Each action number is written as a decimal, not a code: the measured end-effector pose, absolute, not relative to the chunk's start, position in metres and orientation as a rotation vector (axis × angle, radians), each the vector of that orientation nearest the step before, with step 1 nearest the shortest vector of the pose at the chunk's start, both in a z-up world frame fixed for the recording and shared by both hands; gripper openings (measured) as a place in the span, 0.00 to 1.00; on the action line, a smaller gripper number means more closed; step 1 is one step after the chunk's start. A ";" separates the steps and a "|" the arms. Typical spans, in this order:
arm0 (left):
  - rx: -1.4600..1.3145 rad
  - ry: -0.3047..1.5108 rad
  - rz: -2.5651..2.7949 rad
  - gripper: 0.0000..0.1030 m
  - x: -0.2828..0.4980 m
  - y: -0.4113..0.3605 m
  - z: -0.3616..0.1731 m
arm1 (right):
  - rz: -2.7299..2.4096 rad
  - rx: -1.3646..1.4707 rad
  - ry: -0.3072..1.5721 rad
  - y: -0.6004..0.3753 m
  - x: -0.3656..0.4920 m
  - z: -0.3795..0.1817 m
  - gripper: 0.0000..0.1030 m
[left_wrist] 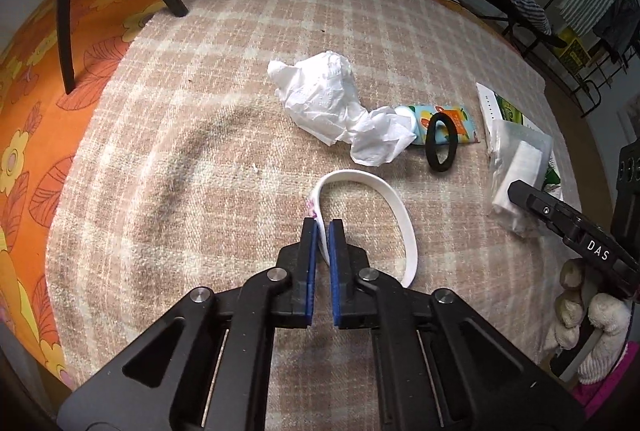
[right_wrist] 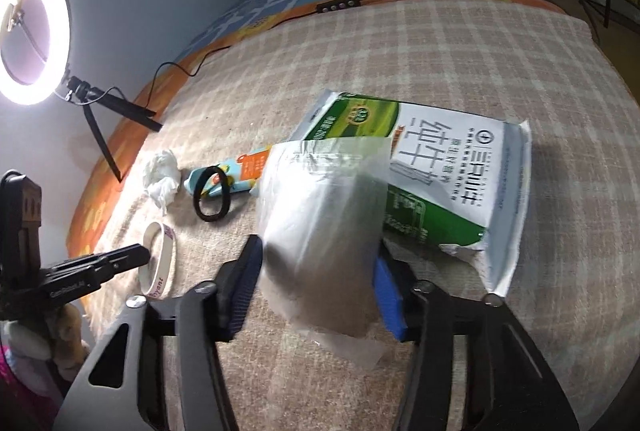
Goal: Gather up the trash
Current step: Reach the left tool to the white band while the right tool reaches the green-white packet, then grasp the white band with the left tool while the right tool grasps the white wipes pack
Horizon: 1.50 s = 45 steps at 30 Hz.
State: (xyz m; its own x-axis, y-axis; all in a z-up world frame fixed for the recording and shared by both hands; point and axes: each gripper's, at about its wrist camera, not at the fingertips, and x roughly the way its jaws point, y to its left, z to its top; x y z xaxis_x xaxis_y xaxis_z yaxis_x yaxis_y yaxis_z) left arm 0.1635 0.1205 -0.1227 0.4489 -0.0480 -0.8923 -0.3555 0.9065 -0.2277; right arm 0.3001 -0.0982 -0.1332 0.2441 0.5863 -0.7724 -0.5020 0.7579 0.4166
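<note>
Trash is scattered all over the checked blanket (left_wrist: 224,79) here: a crumpled tissue (left_wrist: 320,91), a small blue-and-orange wrapper (left_wrist: 452,119) with a black hair tie (left_wrist: 440,145) lying on it, a white wristband (left_wrist: 384,191), a clear plastic packet (right_wrist: 324,215) and a green-and-white milk pouch (right_wrist: 448,167) partly under it.

The left gripper (left_wrist: 323,231) is pinching the near side of the wristband, blue pads pressed together on the strip. That band looks rubbery and floppy, so I'd guess it'll dangle but won't slip much, and anywhere on the loop works.

The right gripper (right_wrist: 320,267) sits around the lower end of the packet, one finger each side. They look right up against the film, but I can't tell if they're actually squeezing yet.

All of this looks super light. The packet seems thin, crinkly and slick, so I'd grab deep across its body, not the edge. The tissue will just squash.
</note>
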 end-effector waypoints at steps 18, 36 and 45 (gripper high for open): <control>-0.375 1.024 0.202 0.01 0.148 0.119 -0.096 | 0.846 0.072 1.027 -0.090 0.279 -0.106 0.07; -0.341 0.973 0.120 0.01 0.101 0.090 -0.062 | 0.910 0.045 1.002 -0.115 0.229 -0.074 0.07; -0.288 0.971 0.068 0.01 0.065 0.062 -0.056 | 0.952 0.007 1.005 -0.128 0.186 -0.067 0.07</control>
State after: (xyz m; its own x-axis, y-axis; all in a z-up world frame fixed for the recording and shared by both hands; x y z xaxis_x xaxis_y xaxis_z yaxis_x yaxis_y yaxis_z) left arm 0.0650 0.0623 -0.0564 0.5653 -0.0713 -0.8218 -0.1852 0.9599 -0.2106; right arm 0.1858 -0.1280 -0.0671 0.1857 0.6788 -0.7104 -0.6724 0.6150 0.4118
